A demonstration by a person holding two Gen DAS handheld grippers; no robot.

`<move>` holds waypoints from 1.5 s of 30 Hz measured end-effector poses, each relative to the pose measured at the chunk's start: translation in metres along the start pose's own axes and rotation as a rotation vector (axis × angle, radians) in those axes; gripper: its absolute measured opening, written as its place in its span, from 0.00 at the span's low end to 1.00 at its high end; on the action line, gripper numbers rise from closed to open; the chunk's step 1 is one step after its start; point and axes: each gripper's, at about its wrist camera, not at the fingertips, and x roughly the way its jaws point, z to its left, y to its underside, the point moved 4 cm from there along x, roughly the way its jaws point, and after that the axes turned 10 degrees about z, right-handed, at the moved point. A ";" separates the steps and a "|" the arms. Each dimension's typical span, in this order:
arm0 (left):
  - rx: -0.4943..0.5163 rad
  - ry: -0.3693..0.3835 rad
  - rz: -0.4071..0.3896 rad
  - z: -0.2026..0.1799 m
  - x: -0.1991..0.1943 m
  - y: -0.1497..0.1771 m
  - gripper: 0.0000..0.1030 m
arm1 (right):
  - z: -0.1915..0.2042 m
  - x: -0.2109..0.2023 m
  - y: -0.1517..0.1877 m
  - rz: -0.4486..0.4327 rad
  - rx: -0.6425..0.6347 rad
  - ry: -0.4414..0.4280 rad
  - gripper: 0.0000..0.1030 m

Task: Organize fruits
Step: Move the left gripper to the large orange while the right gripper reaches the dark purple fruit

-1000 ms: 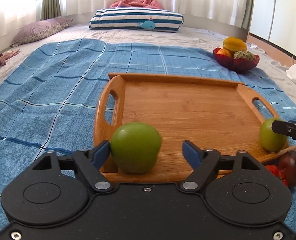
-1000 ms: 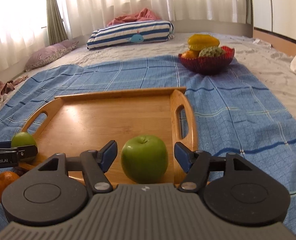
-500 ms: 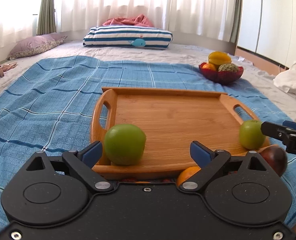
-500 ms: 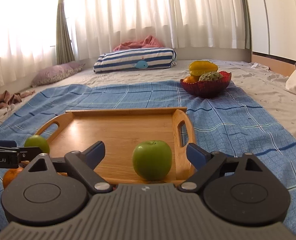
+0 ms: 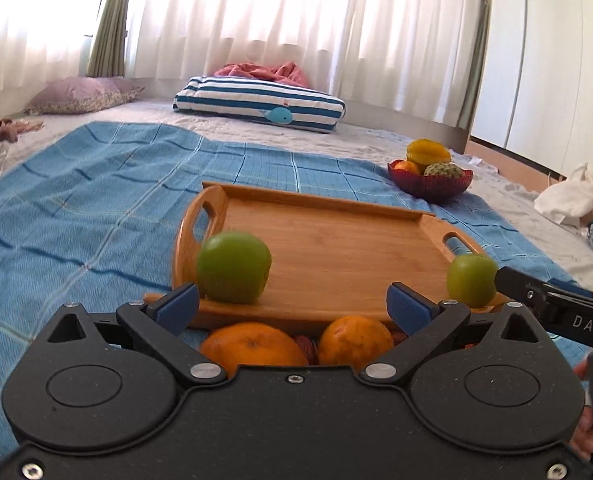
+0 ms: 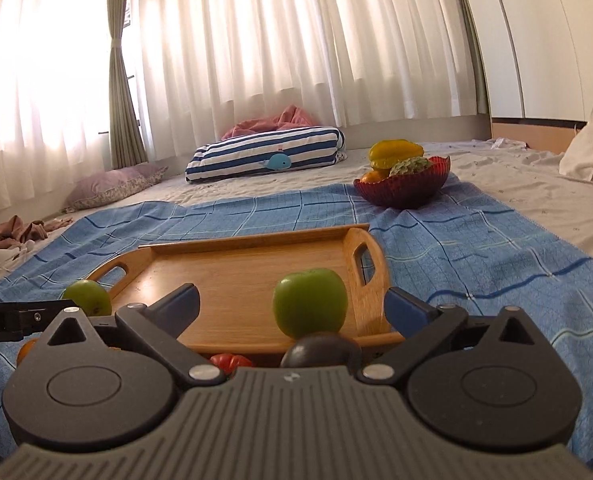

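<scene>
Left wrist view: we see the left gripper (image 5: 292,306) with its jaws spread wide, having just been opening, and nothing pressed between the blue pads (image 5: 406,307).
Left apple: the green apple (image 5: 233,267) sits released on the near left corner of the wooden tray (image 5: 336,240), just past the left pad and clear of it.
Below the left jaws: two oranges (image 5: 354,340) lie on the blue blanket (image 5: 76,200) against the tray's near rim; our own gripper body cuts off their lower halves, and something reddish between them is too hidden to name.
Right wrist view: we see the right gripper (image 6: 292,306) likewise released, its jaws having just been opening, with nothing clamped.
Right apple: a second green apple (image 6: 309,303) rests on the tray's near right corner, by the handle.
Partly hidden: a dark plum-like fruit (image 6: 320,352) and a red fruit (image 6: 230,360) peek over the gripper body, mostly covered.
Farther out: a red bowl (image 6: 402,194) of fruit stands well beyond the tray.
</scene>
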 end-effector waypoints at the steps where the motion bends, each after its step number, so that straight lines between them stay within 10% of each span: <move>1: -0.002 -0.001 0.003 0.000 0.000 0.002 0.97 | -0.001 0.000 0.002 0.001 0.005 0.004 1.00; 45: 0.032 -0.103 -0.044 0.017 0.013 0.041 0.97 | -0.012 0.021 0.039 0.040 0.062 0.012 1.00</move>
